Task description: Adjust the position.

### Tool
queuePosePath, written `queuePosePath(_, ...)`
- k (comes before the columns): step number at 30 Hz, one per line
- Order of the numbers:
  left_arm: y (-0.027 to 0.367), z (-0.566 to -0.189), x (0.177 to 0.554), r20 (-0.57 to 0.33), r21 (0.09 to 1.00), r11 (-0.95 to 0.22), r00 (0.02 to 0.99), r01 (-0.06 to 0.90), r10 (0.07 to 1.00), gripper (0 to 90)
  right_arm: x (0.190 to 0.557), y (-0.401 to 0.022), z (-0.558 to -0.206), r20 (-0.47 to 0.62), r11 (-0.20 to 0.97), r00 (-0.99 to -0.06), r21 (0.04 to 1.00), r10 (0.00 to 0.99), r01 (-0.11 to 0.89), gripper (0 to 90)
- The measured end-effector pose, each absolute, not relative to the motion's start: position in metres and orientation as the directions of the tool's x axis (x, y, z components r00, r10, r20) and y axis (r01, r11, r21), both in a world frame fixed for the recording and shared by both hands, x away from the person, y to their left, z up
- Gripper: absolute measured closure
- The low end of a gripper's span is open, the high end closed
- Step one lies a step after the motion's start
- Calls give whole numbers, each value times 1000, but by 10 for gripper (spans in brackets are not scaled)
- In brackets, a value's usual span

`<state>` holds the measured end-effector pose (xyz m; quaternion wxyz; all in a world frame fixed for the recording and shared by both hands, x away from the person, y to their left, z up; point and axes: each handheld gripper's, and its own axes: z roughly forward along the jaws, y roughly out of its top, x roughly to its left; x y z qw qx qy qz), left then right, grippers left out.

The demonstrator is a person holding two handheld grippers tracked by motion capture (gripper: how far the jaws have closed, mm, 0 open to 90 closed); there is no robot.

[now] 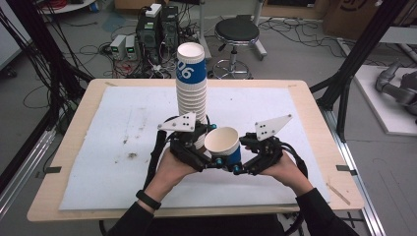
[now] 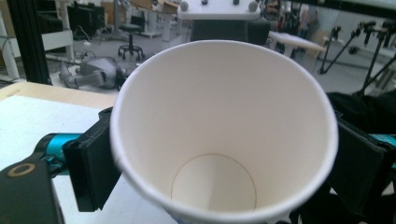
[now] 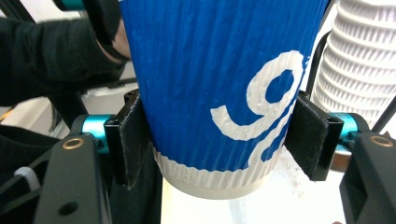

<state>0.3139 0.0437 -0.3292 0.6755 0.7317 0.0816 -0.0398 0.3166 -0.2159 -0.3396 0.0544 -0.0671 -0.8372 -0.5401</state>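
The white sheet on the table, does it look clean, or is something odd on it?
Not quite clean: the white sheet has brownish stains and smudges left of the cup stack. Nothing looks spilled or knocked over.

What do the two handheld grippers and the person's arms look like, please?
Both the left gripper and the right gripper are black, with teal-blue fittings, padded black jaws, a grey three-cornered plate with holes, and black cables. The person wears dark sleeves and a black wristband on the left wrist.
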Motion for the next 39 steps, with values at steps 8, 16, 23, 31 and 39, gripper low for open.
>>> queuePosePath(8,44,-331,315,-210,978,-1,977,210,31,107,315,-214,-341,154,362,-986,917,60,165,297)
queuePosePath(16,46,-331,315,-195,981,-2,980,196,30,196,314,-212,-342,144,367,-987,917,66,158,295)
queuePosePath(23,48,-327,314,-166,984,-51,985,168,52,212,311,-208,-344,130,412,-988,898,83,153,241)
queuePosePath(31,50,-319,312,-120,983,-129,990,128,69,224,309,-201,-348,122,411,-988,899,96,151,218)
queuePosePath(39,44,-318,309,-107,979,-169,992,117,72,226,308,-196,-355,139,372,-985,913,99,166,264)
